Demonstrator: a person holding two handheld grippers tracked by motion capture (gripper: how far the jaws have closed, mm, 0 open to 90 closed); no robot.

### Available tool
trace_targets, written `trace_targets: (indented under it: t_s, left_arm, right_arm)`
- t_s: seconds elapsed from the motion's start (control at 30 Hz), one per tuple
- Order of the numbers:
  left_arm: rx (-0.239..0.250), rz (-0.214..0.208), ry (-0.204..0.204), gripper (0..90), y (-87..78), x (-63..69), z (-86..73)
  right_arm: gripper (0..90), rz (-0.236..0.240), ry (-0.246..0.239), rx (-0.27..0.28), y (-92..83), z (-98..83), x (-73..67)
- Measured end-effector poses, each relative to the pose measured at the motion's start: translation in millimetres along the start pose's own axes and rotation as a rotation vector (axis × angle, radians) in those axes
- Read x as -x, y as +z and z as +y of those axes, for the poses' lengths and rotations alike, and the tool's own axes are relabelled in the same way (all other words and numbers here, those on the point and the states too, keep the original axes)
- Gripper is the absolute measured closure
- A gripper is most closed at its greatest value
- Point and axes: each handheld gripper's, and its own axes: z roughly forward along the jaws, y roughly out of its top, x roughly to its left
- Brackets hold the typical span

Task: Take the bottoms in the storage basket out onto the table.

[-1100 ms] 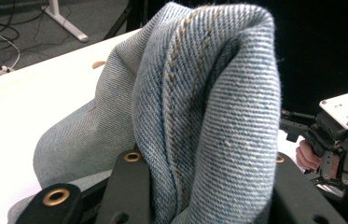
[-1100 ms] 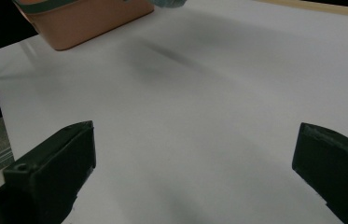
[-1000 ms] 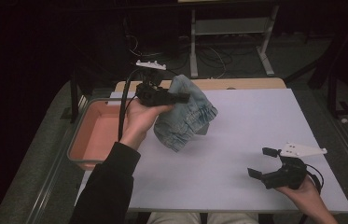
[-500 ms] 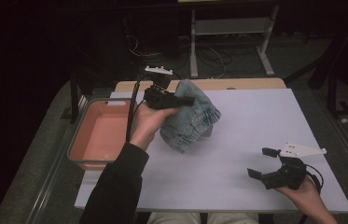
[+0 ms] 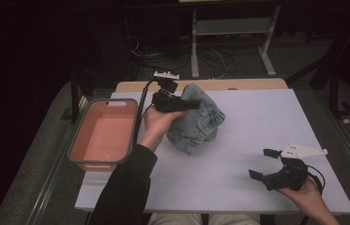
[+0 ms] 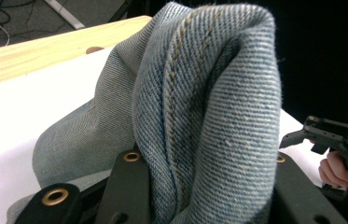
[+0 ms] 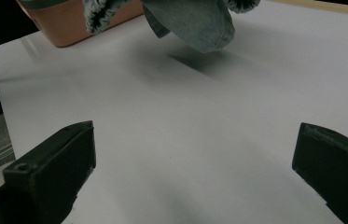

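Note:
A bunched piece of light blue denim [image 5: 196,122] hangs over the white table [image 5: 257,122], its lower edge close above the surface. My left gripper [image 5: 184,105] is shut on a thick fold of that denim [image 6: 209,116], which bulges up between the two black jaws. The denim's hem [image 7: 195,23] shows at the top of the right gripper view, with a shadow under it. My right gripper [image 5: 262,164] rests near the table's front right corner, jaws wide apart and nothing between them. In the right gripper view it [image 7: 195,168] faces bare table.
A salmon-coloured plastic bin [image 5: 104,133] sits at the table's left edge, beside my left forearm. A wooden board [image 5: 238,84] runs along the far edge. Cables and a metal stand lie on the dark floor beyond.
My left hand has carried the denim to the right and downward, from beside the bin toward the table's middle. The right gripper has stayed where it was.

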Motion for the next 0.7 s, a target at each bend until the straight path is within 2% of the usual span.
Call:
trace_targets:
  t_s: [0.2,0.43,0.7]
  left_arm:
    - [-0.021,0.004,0.008,66.7,16.8,0.8,-8.3]
    - [-0.01,-0.021,0.0,65.5,36.1,3.6,-17.2]
    - [-0.034,-0.04,0.0,62.0,58.7,12.1,-29.6]
  right_arm:
    - [0.0,0.001,-0.003,-0.003,0.3,-0.1,-0.3]
    - [0.0,0.003,-0.003,-0.005,0.7,-0.2,-0.4]
    - [0.0,0.003,-0.006,-0.007,0.8,-0.3,-0.9]
